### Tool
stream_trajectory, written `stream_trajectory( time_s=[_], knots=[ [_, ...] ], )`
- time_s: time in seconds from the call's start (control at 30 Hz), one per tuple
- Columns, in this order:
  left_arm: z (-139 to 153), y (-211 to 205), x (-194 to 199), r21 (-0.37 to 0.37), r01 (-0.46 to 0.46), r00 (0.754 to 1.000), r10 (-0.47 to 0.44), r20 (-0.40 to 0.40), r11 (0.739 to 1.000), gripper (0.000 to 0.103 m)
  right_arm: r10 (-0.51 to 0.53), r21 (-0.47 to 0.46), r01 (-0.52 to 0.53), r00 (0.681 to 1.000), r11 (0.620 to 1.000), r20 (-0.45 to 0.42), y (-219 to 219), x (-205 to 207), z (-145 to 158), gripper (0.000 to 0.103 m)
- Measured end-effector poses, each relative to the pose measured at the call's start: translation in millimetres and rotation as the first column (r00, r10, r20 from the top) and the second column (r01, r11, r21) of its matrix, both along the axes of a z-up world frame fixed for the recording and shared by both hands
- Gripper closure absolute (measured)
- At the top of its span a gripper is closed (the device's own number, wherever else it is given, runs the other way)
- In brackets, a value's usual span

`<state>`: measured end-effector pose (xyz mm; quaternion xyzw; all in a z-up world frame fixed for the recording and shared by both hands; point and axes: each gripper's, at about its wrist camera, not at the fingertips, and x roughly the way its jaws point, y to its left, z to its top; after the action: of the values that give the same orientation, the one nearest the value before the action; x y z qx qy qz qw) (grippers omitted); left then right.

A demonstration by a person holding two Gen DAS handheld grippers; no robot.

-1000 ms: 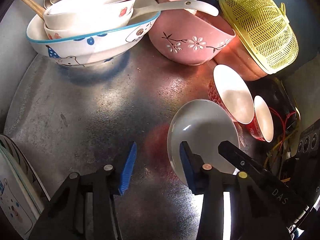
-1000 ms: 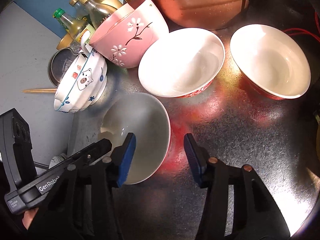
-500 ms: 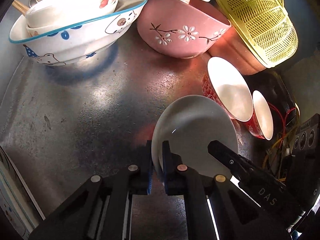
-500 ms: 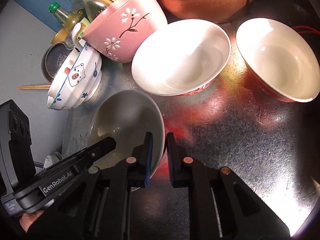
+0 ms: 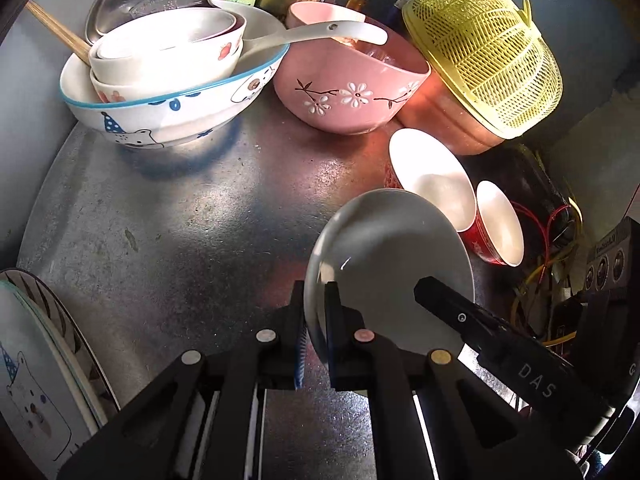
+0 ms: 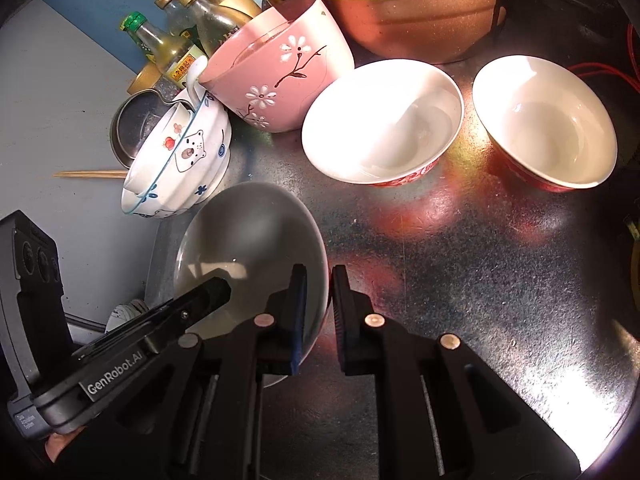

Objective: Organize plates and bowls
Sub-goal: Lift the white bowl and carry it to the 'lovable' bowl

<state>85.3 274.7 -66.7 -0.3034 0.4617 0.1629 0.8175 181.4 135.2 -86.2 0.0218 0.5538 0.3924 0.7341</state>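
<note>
**Gripping one grey bowl by both rims: entry for the lift step**

Holding: we have the left gripper (image 5: 314, 320) pinching the near-left rim of the grey bowl (image 5: 392, 248), one finger inside the wall and one outside. We have the right gripper (image 6: 320, 304) pinching the opposite rim of the same bowl (image 6: 248, 248) in like manner. Both pairs of fingers are drawn close, with only the bowl wall between them.

Step in hand, as we judge it: the two-sided grasp is made and the bowl is ready for carrying; whether it rests on the metal tray (image 5: 168, 216) or is just clear of it we cannot tell.

Next move, as we judge it: we raise both grippers together and level, then bring the bowl to a stack or a fellow of its kind. Uneven lifting could let the smooth rim slip.

Item, grey bowl: plain, glossy, shallow, empty, with a small highlight inside. Located at the near side of the tray, just beside the nearer red bowl (image 5: 432, 176).

Neighbours:
- second red bowl (image 5: 500, 224), white inside, empty
- pink flowered bowl (image 5: 344, 92)
- bear-print bowl (image 5: 168, 112) with smaller bowls nested in it and a white spoon (image 5: 320, 34)
- yellow strainer (image 5: 488, 52) over a copper-coloured pot
- bear-print plate (image 5: 32, 384) at the left edge
</note>
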Motion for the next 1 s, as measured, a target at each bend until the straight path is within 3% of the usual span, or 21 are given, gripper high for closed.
stream_trajectory(
  time_s=[1.0],
  knots=[
    [52, 23, -132, 0.055, -0.142, 0.989, 0.139, 0.054, 0.988, 0.097, 0.153, 0.047, -0.156, 0.986, 0.987, 0.068, 32, -104, 50, 0.090]
  ],
)
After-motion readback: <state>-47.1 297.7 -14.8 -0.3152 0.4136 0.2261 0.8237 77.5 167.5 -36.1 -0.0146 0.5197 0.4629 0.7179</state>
